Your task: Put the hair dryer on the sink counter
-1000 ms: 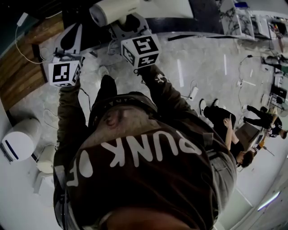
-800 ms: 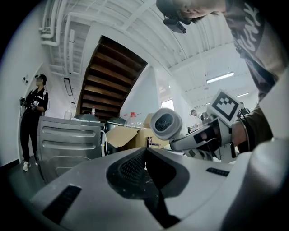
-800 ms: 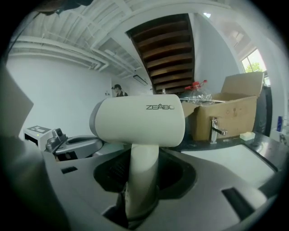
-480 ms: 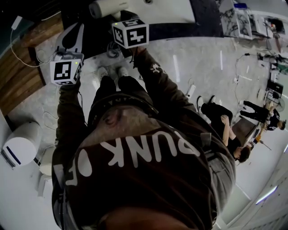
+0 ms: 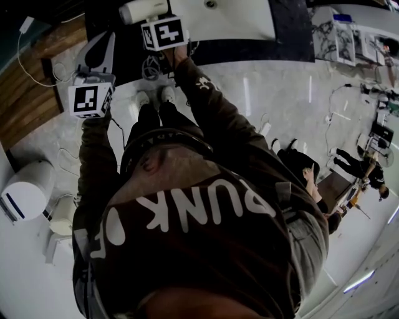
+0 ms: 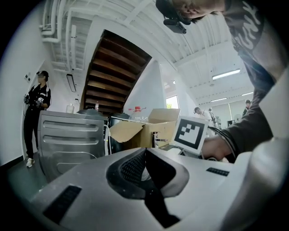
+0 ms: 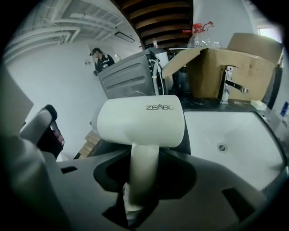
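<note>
The white hair dryer (image 7: 141, 121) stands with its handle between the jaws of my right gripper (image 7: 137, 198), which is shut on it. Its barrel hangs over the dark sink counter (image 7: 198, 106), just left of the white basin (image 7: 235, 135). In the head view the hair dryer (image 5: 142, 10) is at the top edge, above the right gripper's marker cube (image 5: 163, 33). My left gripper (image 5: 100, 56) is held lower and to the left, above the floor. In the left gripper view the left gripper (image 6: 145, 158) has its jaws together with nothing between them.
A chrome faucet (image 7: 230, 85) and a cardboard box (image 7: 226, 63) stand behind the basin. A grey washing machine (image 7: 131, 76) is left of the counter, with a person (image 7: 101, 58) beyond it. Cables and a white round appliance (image 5: 25, 193) lie on the floor; people sit at the right (image 5: 312, 174).
My right gripper has carried the hair dryer forward, up the head view towards the sink. The left gripper has barely moved.
</note>
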